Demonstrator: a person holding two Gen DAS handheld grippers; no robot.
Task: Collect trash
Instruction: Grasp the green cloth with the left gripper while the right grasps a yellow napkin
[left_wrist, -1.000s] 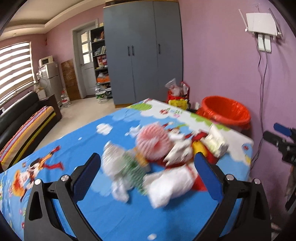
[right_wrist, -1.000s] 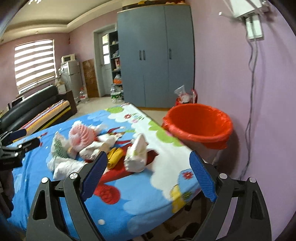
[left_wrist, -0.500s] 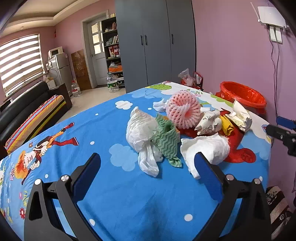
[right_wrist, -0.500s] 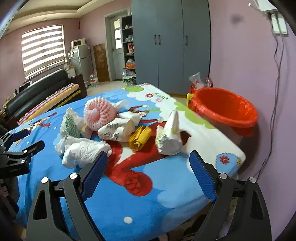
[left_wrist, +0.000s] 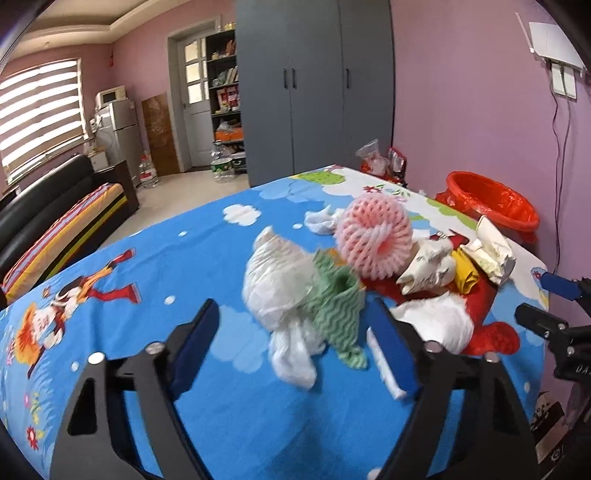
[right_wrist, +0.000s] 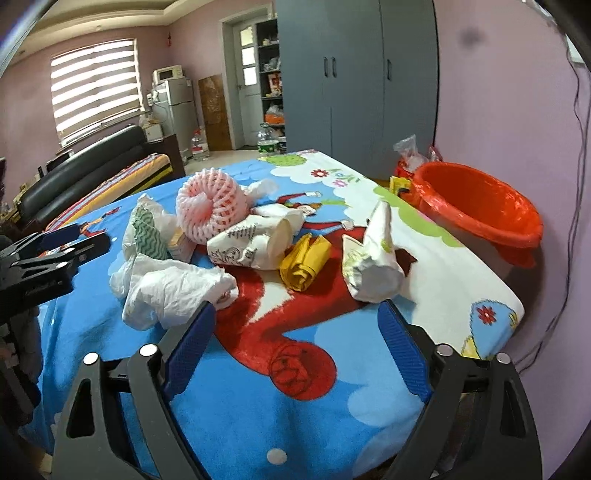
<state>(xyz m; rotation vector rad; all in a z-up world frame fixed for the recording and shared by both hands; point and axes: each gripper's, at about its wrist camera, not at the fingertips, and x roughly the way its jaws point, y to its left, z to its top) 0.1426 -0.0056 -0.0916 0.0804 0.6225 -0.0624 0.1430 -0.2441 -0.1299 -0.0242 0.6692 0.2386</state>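
A cartoon-print blue sheet (right_wrist: 258, 417) covers the table, bearing crumpled bags (right_wrist: 173, 288), foam netting (right_wrist: 208, 208), cups (right_wrist: 251, 243).

Trash heap on the cartoon sheet — all loose, none held. White bag (left_wrist: 275, 284) with green wavy cloth (left_wrist: 338, 314) lies between the left gripper (left_wrist: 295, 343) fingers' line, just ahead. Pink foam net (left_wrist: 373, 240) beyond. Ahead of the right gripper (right_wrist: 295, 339): crumpled white bag (right_wrist: 173, 288), paper cup (right_wrist: 251, 247) on its side, yellow roll (right_wrist: 304, 262), white wrapper (right_wrist: 375, 262) — red bin (right_wrist: 476, 206) far right.

Grey wardrobe (left_wrist: 314, 85), black sofa (left_wrist: 40, 199) (striped cushion), small fridge (right_wrist: 173, 110), window blinds (right_wrist: 96, 88), cartoon tablecloth (left_wrist: 147, 266)
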